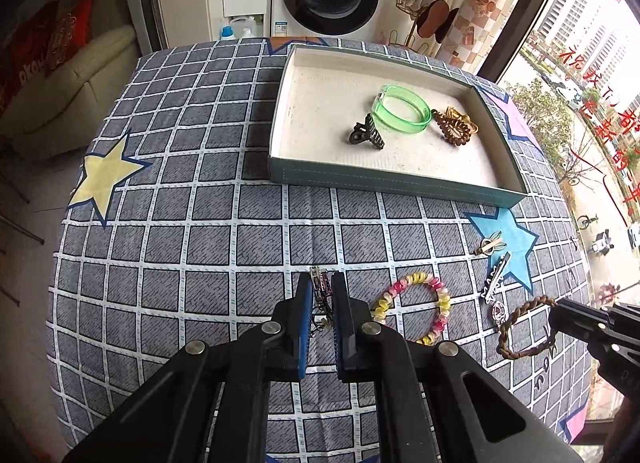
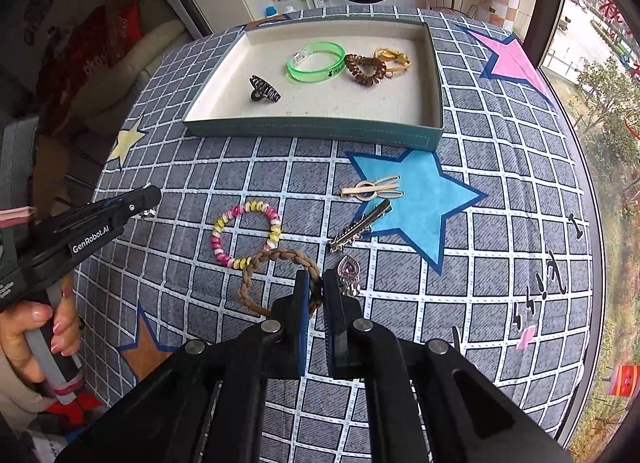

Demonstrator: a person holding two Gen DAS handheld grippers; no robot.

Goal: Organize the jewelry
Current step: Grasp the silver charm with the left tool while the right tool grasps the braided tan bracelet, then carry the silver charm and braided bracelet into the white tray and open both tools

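In my left gripper (image 1: 322,287) I have one small metal hairpin (image 1: 320,283) pinched tight between the blue pads, its silvery top poking up above them. Across the checked, star-printed cloth on the bench (image 1: 180,223) I count four loose pieces lying there: one pink, yellow and white coiled hair tie (image 2: 246,233), one cream bunny-ear clip (image 2: 374,189) on the blue star, one dark slim clip with lettering (image 2: 360,225) just below it, and one silver heart-shaped pendant piece (image 2: 348,269) beside my right fingers. My right gripper (image 2: 314,287) is closed on one brown braided hair tie (image 2: 276,281), a plaited loop whose near edge sits between the pads while the rest hangs out to the left. Farther back stands one shallow teal tray (image 2: 312,131) with a pale lining, holding four things: one dark claw clip (image 2: 264,89) at the left, one translucent green bangle (image 2: 316,61), one brown spiral hair tie (image 2: 364,69) touching it, and one golden clip (image 2: 394,57) behind that.
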